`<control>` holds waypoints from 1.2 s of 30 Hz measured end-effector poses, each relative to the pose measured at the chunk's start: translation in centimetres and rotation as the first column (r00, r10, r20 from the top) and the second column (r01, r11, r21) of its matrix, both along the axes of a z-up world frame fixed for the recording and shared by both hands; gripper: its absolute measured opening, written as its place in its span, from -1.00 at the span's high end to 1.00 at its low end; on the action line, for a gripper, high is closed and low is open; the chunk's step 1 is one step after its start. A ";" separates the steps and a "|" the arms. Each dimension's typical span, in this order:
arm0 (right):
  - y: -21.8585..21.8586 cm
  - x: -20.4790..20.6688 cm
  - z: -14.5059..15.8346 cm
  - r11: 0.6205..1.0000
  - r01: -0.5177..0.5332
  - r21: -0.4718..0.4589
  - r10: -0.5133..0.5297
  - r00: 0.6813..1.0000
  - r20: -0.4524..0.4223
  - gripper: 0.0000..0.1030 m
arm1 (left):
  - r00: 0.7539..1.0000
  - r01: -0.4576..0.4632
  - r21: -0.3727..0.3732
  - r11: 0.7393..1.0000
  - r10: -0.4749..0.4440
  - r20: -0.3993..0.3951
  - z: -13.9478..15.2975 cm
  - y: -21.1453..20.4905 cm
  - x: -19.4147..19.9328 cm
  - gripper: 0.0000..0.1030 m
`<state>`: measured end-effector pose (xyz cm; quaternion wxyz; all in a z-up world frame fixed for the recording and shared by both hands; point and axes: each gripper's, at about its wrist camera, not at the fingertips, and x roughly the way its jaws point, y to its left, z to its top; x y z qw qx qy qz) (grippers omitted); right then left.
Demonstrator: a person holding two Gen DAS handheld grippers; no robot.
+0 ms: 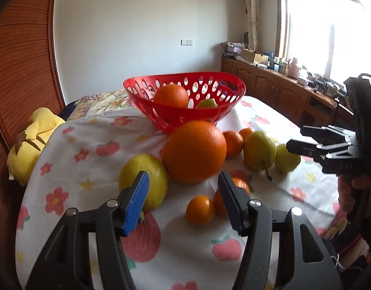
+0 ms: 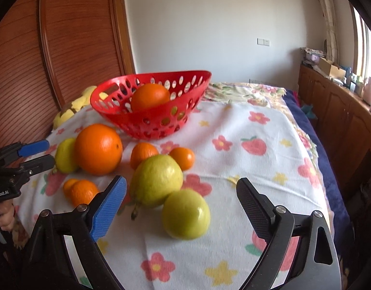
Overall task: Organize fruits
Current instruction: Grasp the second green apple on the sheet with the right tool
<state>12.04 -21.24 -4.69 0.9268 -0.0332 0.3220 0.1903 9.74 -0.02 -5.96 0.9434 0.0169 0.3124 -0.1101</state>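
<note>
Right now both of your grippers are over the flowered cloth with nothing in them: the left gripper stands partly open, its blue pad near a yellow fruit and its black finger in front of two small mandarins, while the right gripper stands wide, with a yellow-green pear and a rounder green fruit lying between its fingers but untouched. The red basket sits further back on the cloth, already holding one orange and, in the left view, a greenish fruit; the loose fruit lies in a cluster in front of it, with the big orange nearest the basket. Expect that orange to be the heaviest piece, firm with a dimpled rind that should grip well; take it across its widest part. The pears look smooth and likely slippery, and they bruise, so close on the fat lower body, not the neck or stem, and only as hard as needed. The mandarins are probably light and soft-skinned; a gentle squeeze at the middle should do. The basket looks like thin, perforated plastic, so it may slide or tip if you bump its rim. As for writing, the left gripper's body in the right view carries white lettering ending in "Robot.AI", and the right gripper in the left view shows letters that read roughly "DAS", too blurred to trust.
</note>
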 end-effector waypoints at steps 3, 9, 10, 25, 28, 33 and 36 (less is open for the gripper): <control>0.2 -0.3 -0.4 1.000 -0.002 -0.006 0.002 1.000 -0.006 -0.79 | 1.000 0.004 -0.009 1.000 -0.004 -0.004 -0.7 0.1 -0.5 -0.16; 0.0 -0.3 -1.4 1.000 -0.001 -0.016 0.000 1.000 -0.026 -0.69 | 0.999 0.008 -0.021 1.000 -0.009 -0.040 -2.4 0.2 -0.4 -0.16; 0.0 -0.3 -1.5 1.000 0.000 -0.021 0.000 1.000 -0.027 -0.68 | 0.999 0.009 -0.026 1.000 -0.010 -0.046 -2.7 0.2 -0.4 -0.16; 0.1 0.7 -3.6 0.997 0.004 -0.073 -0.010 0.996 -0.087 -0.17 | 0.997 0.009 -0.044 0.999 -0.013 -0.073 -3.5 0.0 -0.6 -0.16; 0.3 0.8 -3.8 0.997 -0.008 -0.077 0.000 0.995 -0.097 -0.11 | 0.997 0.016 -0.043 0.999 -0.019 -0.079 -3.7 -0.2 -0.6 -0.12; 0.1 0.8 -3.8 0.998 -0.008 -0.057 0.002 0.994 -0.107 -0.10 | 0.996 0.035 -0.042 0.999 -0.038 -0.081 -3.8 -0.5 -0.5 0.07; 0.2 0.8 -3.9 0.998 -0.008 -0.063 0.001 0.995 -0.104 -0.10 | 0.995 0.048 -0.039 0.998 -0.051 -0.084 -3.8 -0.7 -0.4 0.23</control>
